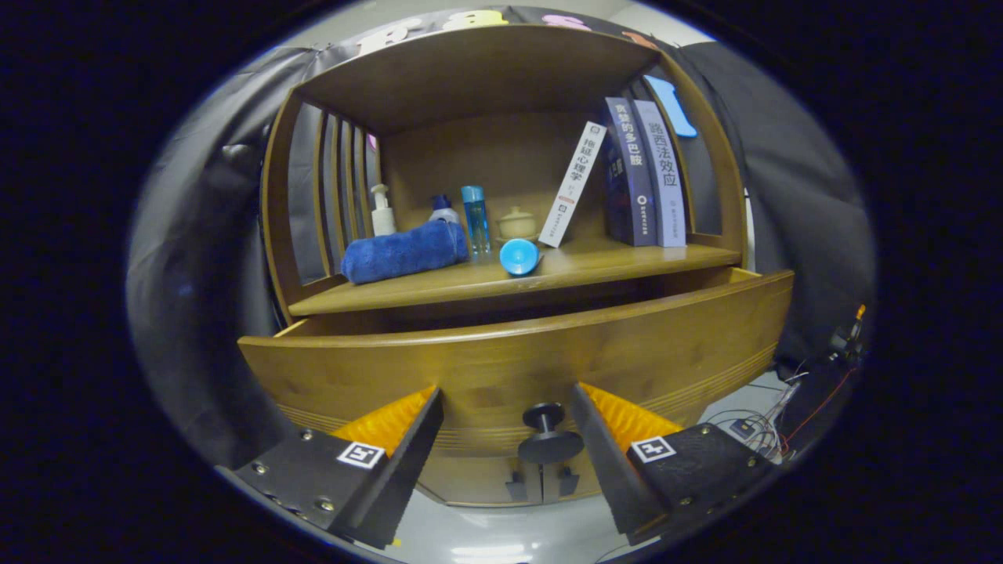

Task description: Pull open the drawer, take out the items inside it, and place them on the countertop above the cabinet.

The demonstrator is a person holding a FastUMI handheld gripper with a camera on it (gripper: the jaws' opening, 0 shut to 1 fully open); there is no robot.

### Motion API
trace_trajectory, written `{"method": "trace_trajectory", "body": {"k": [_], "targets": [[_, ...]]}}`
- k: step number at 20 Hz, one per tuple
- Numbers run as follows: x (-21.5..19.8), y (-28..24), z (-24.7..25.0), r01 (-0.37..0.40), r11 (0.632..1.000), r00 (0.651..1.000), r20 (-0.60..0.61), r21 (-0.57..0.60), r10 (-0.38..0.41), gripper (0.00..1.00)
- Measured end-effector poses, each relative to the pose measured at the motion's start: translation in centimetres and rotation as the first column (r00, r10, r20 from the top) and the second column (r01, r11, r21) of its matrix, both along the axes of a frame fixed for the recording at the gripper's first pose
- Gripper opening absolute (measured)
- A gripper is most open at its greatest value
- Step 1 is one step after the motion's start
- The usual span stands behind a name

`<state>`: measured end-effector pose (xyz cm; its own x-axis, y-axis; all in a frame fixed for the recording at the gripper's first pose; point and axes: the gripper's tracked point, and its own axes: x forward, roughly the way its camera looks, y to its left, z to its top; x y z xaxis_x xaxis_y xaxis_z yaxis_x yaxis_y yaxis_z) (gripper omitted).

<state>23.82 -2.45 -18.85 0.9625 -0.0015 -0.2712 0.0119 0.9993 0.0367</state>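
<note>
A wooden cabinet fills the view. Its drawer [533, 356] is pulled out toward me, and its front panel hides whatever lies inside. A dark round knob [548, 435] sticks out low on the drawer front, between my fingers and not touched by either. My gripper [508, 401] is open, with a wide gap between its fingers. Above the drawer runs the countertop [627, 262]. On it lie a rolled blue towel [403, 251] and a blue round cap-like object [519, 256] near its front edge.
Further back on the countertop stand a white pump bottle [382, 211], a clear blue bottle [475, 219], a small lidded pot [517, 224] and several books [639, 176], one leaning. Slatted side walls enclose the shelf. Cables [764, 427] lie on the floor to the right.
</note>
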Motion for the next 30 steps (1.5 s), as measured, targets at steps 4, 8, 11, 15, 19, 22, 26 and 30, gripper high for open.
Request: {"method": "trace_trajectory", "body": {"k": [4, 8, 11, 15, 19, 22, 26, 30], "targets": [[2.3, 0.2, -0.1, 0.01, 1.0, 0.999, -0.036, 0.009, -0.01, 0.98], [3.9, 0.4, -0.3, 0.014, 1.0, 0.998, -0.062, 0.014, -0.014, 0.98], [4.6, 0.5, -0.8, 0.014, 1.0, 0.997, -0.078, -0.003, -0.014, 0.99], [5.7, 0.7, -0.8, 0.02, 1.0, 0.996, -0.088, 0.001, -0.019, 0.99], [5.4, 0.3, -1.0, 0.045, 0.999, 0.991, -0.126, 0.004, -0.044, 0.99], [4.2, 0.2, -0.4, 0.066, 0.997, 0.99, -0.13, 0.027, -0.062, 0.99], [1.1, 0.3, 1.3, 0.064, 0.997, 0.99, -0.128, 0.052, -0.057, 0.99], [-2.2, -0.2, 5.0, 0.069, 0.996, 0.994, -0.085, 0.055, -0.064, 0.99]]}}
